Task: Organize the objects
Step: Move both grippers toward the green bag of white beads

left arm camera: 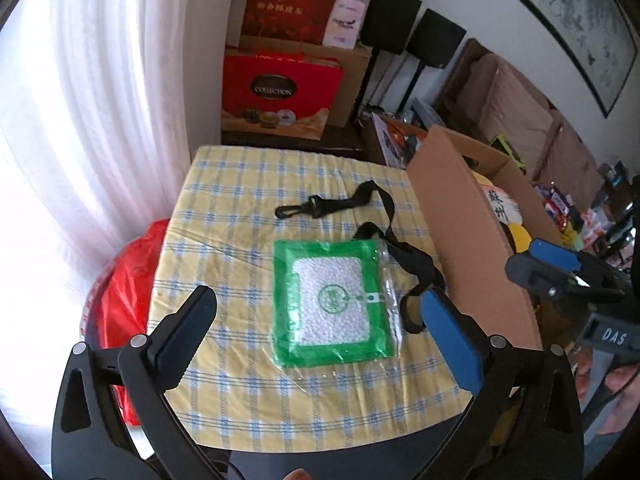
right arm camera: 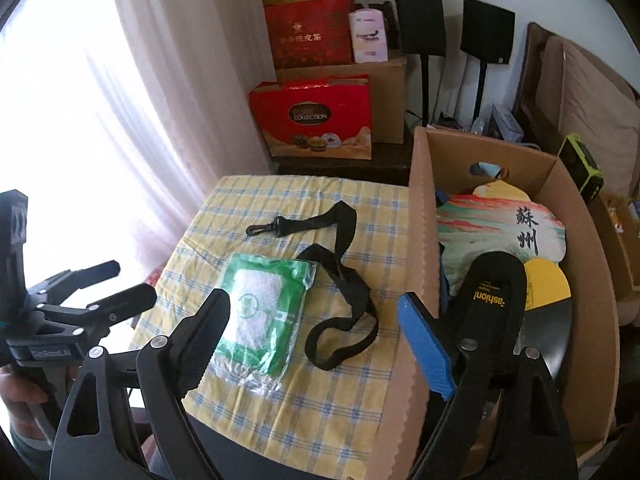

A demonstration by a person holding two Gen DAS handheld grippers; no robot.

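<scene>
A green-bordered packet of white beads (left arm camera: pixel 332 304) (right arm camera: pixel 260 312) lies on the yellow checked tablecloth (left arm camera: pixel 240 216). Beside and behind it curls a black strap with a clip (left arm camera: pixel 384 216) (right arm camera: pixel 348 280). My left gripper (left arm camera: pixel 320 296) hovers open above the packet's near side, with its pads clear of the packet. My right gripper (right arm camera: pixel 314 302) is open too and holds nothing, near the wall of the cardboard box (right arm camera: pixel 420 240). Inside the box lie a black insole (right arm camera: pixel 492 296) and a painted fan (right arm camera: pixel 480 220). Each gripper shows in the other's view (left arm camera: pixel 532 268) (right arm camera: pixel 136 280).
Red gift boxes (left arm camera: pixel 280 92) and a brown carton are stacked behind the table, next to two black speakers (left arm camera: pixel 416 28). A white curtain (left arm camera: pixel 100 120) hangs on the left. A red plastic bag (left arm camera: pixel 128 280) sits by the table's left edge. A sofa (left arm camera: pixel 520 92) stands behind the box.
</scene>
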